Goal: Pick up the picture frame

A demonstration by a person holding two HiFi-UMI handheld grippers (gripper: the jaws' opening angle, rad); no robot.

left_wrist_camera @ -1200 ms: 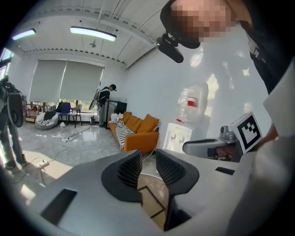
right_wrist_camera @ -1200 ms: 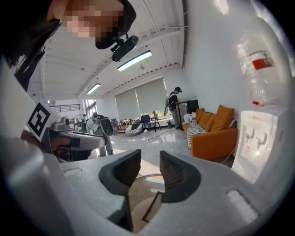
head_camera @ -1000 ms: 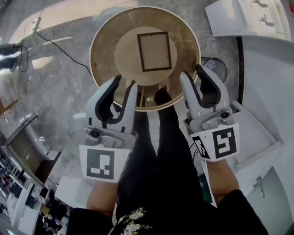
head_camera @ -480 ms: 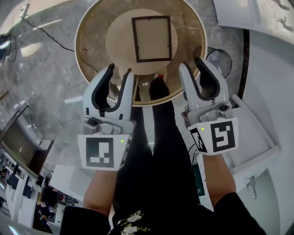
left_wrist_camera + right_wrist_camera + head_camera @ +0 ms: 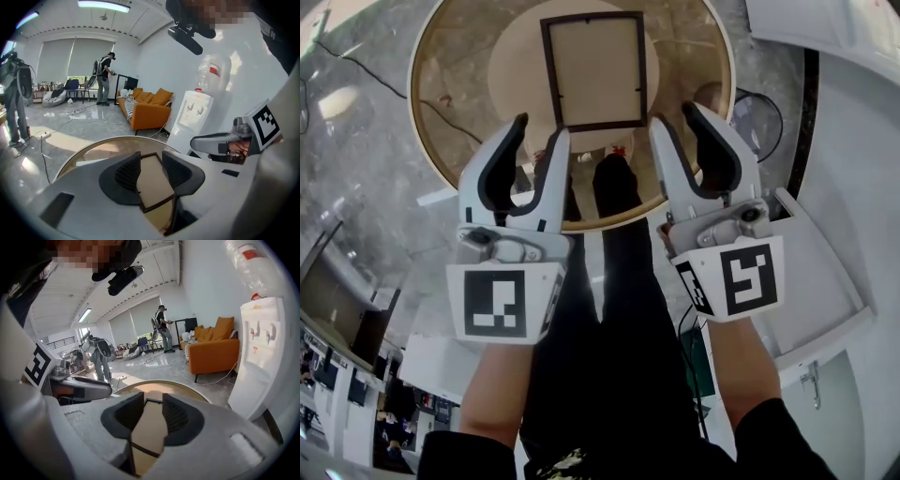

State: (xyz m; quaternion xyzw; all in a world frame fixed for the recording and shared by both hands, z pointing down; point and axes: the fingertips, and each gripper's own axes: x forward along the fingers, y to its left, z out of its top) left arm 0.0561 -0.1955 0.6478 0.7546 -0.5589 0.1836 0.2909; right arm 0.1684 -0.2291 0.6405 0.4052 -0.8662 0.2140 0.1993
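Lying flat on the round table (image 5: 455, 94), the picture frame (image 5: 594, 71) sits just ahead of and below both grippers; left gripper (image 5: 541, 128) jaws are opening with nothing between them; right gripper (image 5: 676, 114) jaws stand apart, empty.

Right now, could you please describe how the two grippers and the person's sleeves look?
The left gripper and right gripper match: pale grey moulded bodies, curved jaws lined with black ribbed pads, and a white cube with black square markers at the rear. The left one's jaws are opening, with nothing between them. The sleeves are dark.
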